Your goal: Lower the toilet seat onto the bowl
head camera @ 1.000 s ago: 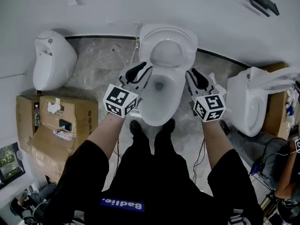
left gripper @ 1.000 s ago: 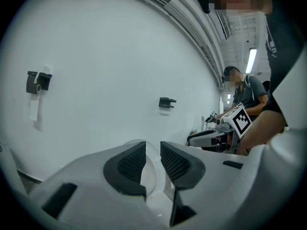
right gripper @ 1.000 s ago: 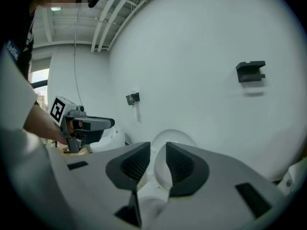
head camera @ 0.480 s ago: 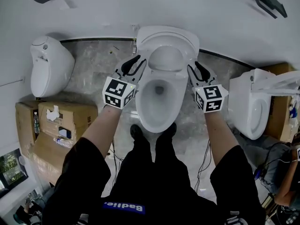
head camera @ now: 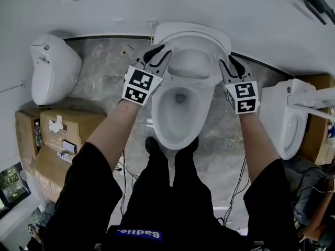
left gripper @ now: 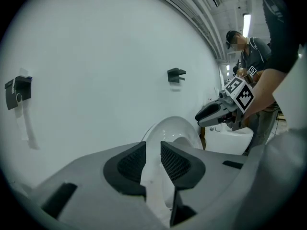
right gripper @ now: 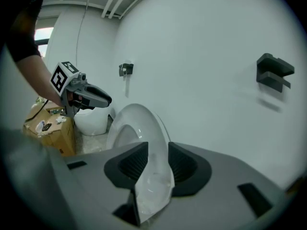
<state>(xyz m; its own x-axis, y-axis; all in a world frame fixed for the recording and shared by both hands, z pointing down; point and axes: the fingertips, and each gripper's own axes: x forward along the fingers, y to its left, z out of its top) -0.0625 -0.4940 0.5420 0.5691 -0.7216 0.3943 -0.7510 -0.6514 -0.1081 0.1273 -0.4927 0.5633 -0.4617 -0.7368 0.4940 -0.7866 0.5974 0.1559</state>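
The left tongs (left gripper: 153, 158) pinched one side rim of the toilet seat (right gripper: 144, 118), the white edge filling the gap between their 2 ribbed pads. The right tongs (right gripper: 157, 163) gripped the opposite rim; their jaws had just spread a little wider, yet the pads pressed on the plastic. The toilet seat stood raised and tilted between the 2 tongs, with the bowl (head camera: 157, 116) below both tongs and nearer the person.
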